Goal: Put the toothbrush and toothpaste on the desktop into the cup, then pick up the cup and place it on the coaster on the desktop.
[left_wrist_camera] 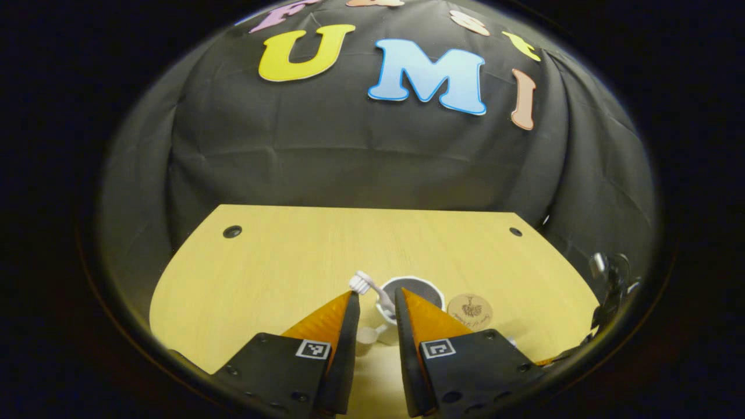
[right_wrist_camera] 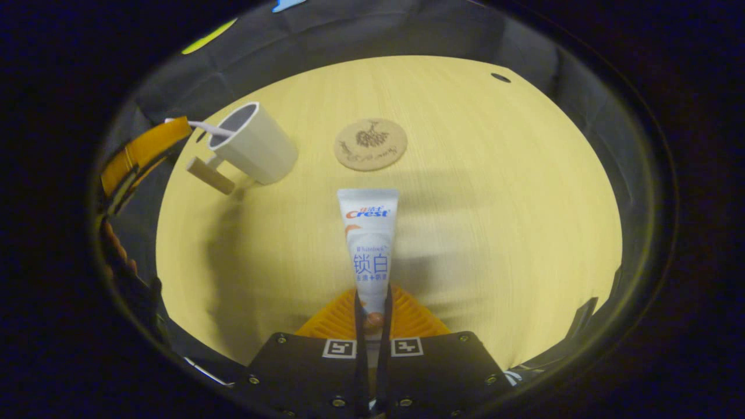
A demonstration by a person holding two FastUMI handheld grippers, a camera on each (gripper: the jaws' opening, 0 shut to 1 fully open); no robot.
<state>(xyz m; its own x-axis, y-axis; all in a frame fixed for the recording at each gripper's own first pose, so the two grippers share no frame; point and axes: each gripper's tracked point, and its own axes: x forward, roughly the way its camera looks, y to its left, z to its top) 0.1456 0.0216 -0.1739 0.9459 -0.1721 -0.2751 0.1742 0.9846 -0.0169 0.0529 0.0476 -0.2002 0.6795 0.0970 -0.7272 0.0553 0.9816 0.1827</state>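
Note:
A white cup [right_wrist_camera: 259, 148] with a handle stands on the yellow desktop, its dark inside [left_wrist_camera: 420, 289] just beyond my left gripper [left_wrist_camera: 377, 295]. The white toothbrush [left_wrist_camera: 366, 285] leans in the cup, head up over the rim, and its handle [right_wrist_camera: 204, 127] shows in the right gripper view. The left fingers stand apart on either side of it, open. My right gripper [right_wrist_camera: 372, 294] is shut on the cap end of the white toothpaste tube [right_wrist_camera: 369, 233], held above the desktop and pointing at the round cork coaster [right_wrist_camera: 371, 144], which lies right of the cup [left_wrist_camera: 470, 311].
The wooden desktop [right_wrist_camera: 495, 192] has small dark holes near its far corners [left_wrist_camera: 232, 231]. Black cloth walls close it in at the back and sides. The right gripper [left_wrist_camera: 608, 291] sits at the desktop's right edge in the left gripper view.

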